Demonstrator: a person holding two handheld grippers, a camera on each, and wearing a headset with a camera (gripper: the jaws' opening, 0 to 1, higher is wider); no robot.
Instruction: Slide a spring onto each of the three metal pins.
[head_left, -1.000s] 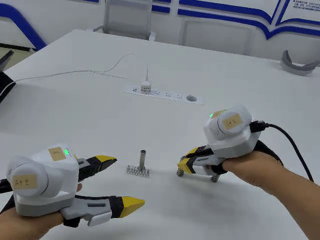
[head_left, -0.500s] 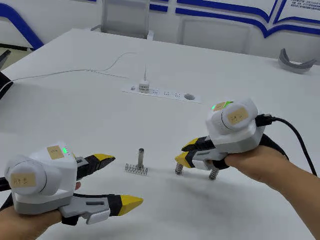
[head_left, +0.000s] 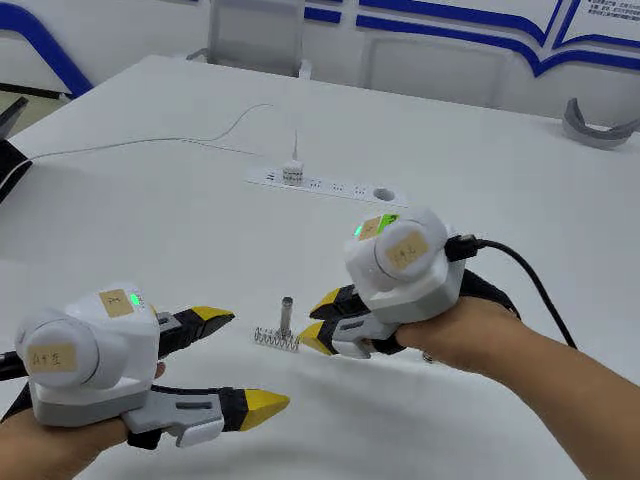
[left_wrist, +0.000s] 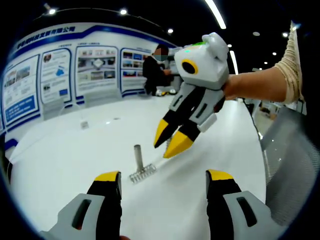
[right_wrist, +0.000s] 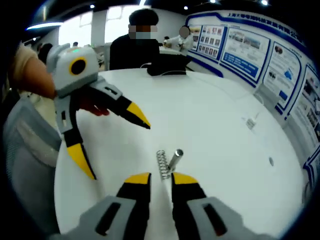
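Observation:
A bare metal pin (head_left: 287, 312) stands upright on the white table (head_left: 180, 230). A loose spring (head_left: 276, 340) lies flat at its foot. My right gripper (head_left: 318, 320) hovers just right of them, open by a narrow gap and empty. In the right gripper view the spring (right_wrist: 161, 162) and pin (right_wrist: 175, 159) sit just ahead of its tips (right_wrist: 161, 178). My left gripper (head_left: 237, 360) rests at the lower left, wide open and empty, with the pin (left_wrist: 138, 156) and spring (left_wrist: 142, 173) in front of its jaws. The right hand hides the table behind it.
A white power strip (head_left: 325, 187) with a plug (head_left: 293, 172) and a thin cable lies across the middle of the table. A grey curved object (head_left: 600, 125) sits at the far right. A chair (head_left: 255, 35) stands behind the table. A person (right_wrist: 142, 42) sits at the far end.
My right gripper has moved left to the bare pin and its jaws have opened a little. Two pins carrying springs are now hidden behind it. The left gripper has stayed put.

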